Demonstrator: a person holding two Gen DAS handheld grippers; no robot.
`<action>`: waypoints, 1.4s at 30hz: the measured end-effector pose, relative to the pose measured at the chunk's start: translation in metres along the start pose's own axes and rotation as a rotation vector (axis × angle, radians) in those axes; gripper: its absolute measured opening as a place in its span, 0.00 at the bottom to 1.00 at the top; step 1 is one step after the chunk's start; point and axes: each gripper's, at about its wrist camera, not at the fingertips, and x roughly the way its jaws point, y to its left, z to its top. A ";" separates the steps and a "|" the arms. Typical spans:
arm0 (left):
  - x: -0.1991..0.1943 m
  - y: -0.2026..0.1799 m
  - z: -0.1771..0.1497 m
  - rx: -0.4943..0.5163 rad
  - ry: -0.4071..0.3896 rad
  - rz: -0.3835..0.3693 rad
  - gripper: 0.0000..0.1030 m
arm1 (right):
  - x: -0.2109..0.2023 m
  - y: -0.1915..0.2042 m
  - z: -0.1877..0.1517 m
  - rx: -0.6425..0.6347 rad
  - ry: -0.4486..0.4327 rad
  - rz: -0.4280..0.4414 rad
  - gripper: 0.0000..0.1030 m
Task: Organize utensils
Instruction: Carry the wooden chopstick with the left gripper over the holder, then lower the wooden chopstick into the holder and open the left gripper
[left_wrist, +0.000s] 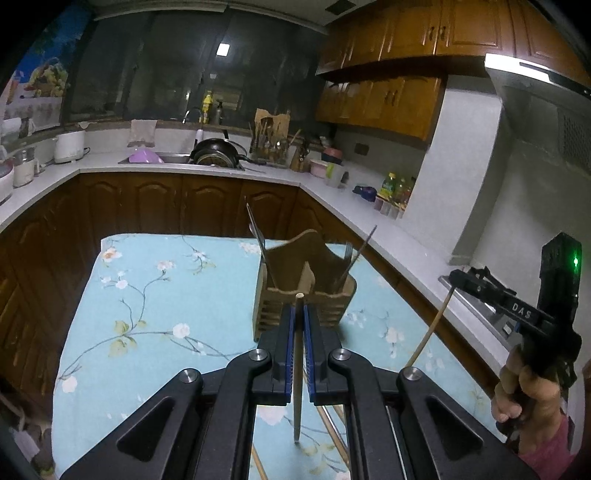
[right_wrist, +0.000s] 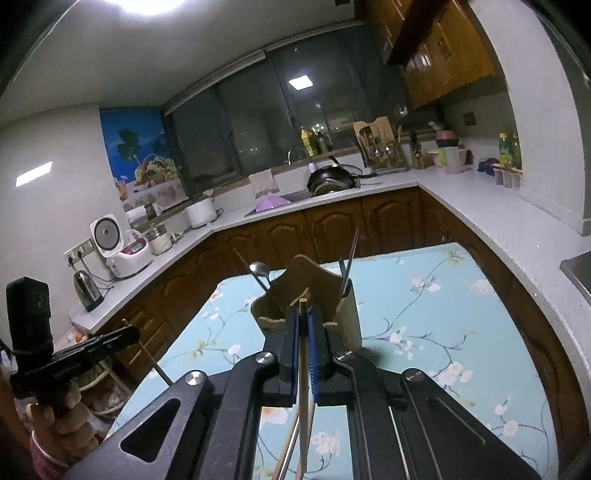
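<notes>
Only readable writing anywhere is "DAS", printed in white on the black body of the right gripper (left_wrist: 453, 277), seen from the left camera. Bottle labels on the counter are too small to read.

The left gripper (left_wrist: 299, 314) has its blue pads squeezed tight on a wooden chopstick (left_wrist: 297, 369), which runs straight down between the pads with its top end poking just above them. The right gripper is likewise clamped shut on a second chopstick (right_wrist: 303, 387), which slants down toward the tablecloth. Each is held by a hand (left_wrist: 517, 391) with a pink sleeve at the wrist.

The wooden utensil holder (left_wrist: 306, 284) stands on the floral blue tablecloth (left_wrist: 166, 295), right in front of both grippers and partly blocked by their fingers. It has a spoon (right_wrist: 258, 269) leaning out on one side and a fork (left_wrist: 349, 254) plus other metal handles on the other. A few more chopsticks (right_wrist: 286, 450) lie on the cloth below the grippers.

Further back: white counter (left_wrist: 221, 168), black pan (left_wrist: 216, 151) by the sink, rice cooker (right_wrist: 122, 247), kettle (right_wrist: 86, 291).
</notes>
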 end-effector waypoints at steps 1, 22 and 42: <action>0.000 0.000 0.002 0.000 -0.007 0.001 0.03 | 0.001 0.000 0.002 -0.002 -0.005 -0.003 0.05; 0.053 0.010 0.081 -0.014 -0.233 0.043 0.03 | 0.038 -0.010 0.089 0.034 -0.200 -0.039 0.05; 0.199 0.043 0.039 -0.159 -0.142 0.107 0.04 | 0.112 -0.026 0.042 0.054 -0.189 -0.106 0.05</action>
